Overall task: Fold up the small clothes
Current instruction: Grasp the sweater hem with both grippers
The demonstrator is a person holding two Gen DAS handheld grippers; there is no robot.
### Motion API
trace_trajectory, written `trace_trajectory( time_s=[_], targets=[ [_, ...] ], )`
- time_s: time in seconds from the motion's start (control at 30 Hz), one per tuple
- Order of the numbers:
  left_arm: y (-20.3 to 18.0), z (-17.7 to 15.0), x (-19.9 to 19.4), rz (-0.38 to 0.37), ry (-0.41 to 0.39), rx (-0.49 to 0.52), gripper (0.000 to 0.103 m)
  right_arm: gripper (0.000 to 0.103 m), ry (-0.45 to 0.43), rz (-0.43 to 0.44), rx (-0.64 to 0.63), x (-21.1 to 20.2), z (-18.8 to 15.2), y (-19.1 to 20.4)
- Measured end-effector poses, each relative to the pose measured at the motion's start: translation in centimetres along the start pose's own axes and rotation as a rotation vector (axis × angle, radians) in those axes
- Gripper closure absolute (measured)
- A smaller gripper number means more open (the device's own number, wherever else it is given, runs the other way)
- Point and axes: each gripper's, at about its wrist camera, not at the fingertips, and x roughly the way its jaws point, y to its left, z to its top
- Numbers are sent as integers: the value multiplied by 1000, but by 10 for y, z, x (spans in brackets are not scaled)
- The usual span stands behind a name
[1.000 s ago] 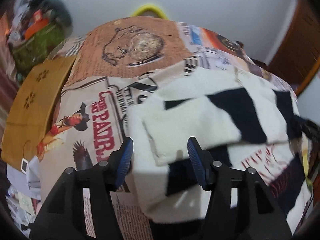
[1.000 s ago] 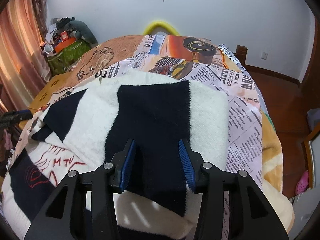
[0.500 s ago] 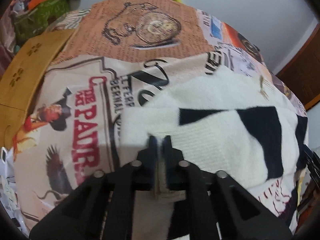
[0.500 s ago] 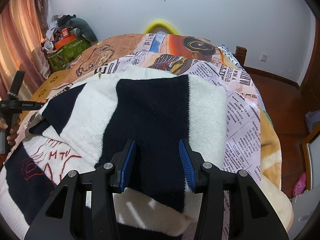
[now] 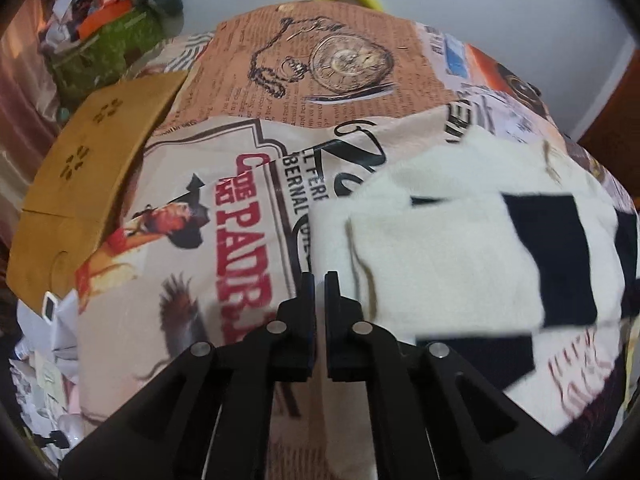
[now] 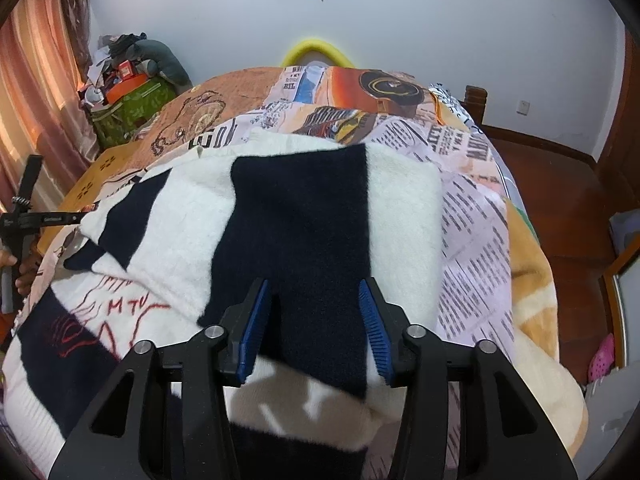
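A white and navy knitted sweater with red stitched marks lies partly folded on the printed bedspread. It also shows in the left wrist view, with a white sleeve folded across its body. My left gripper is shut at the sweater's left edge, over the bedspread; I see no cloth between its pads. My right gripper is open, its blue pads straddling the folded navy band without pinching it.
A tan cardboard box lies at the bed's left edge. A green bag with clutter stands by the pink curtain. Wooden floor is to the right of the bed. The left gripper's body shows at the left of the right wrist view.
My left gripper closed over the sweater's folded sleeve edge, then drew back left and now sits shut at the sweater's left edge. The right gripper stayed open in place.
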Motion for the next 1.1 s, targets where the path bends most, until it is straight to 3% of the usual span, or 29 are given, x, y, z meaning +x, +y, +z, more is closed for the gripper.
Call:
trace_trajectory(
  time_s=[0.07, 0.13, 0.23, 0.33, 0.67, 0.9, 1.03, 1.1],
  targets=[
    [-2, -7, -11, -1, -5, 18, 92, 57, 10, -24, -2, -7, -5, -2],
    [-3, -17, -25, 6, -15, 36, 73, 57, 10, -40, 1, -15, -9, -3],
    [-6, -32, -46, 7, -38, 58, 50, 40, -2, -86, 15, -33, -18, -6],
    [-5, -50, -66, -3, -47, 53, 44, 37, -5, -87, 22, -45, -27, -7],
    [-8, -108, -87, -28, 22, 29, 39, 36, 85, -31, 17, -60, -77, 13],
    [-16, -149, -83, -126, 132, 3, 38, 36, 142, 23, 76, -62, -112, 17],
    [-14, -166, -90, -150, 114, -30, 37, 36, 150, 83, 160, -65, -121, 9],
    [-8, -171, -91, -182, 121, -85, 38, 47, 150, 127, 201, -65, -124, 6]
  ],
)
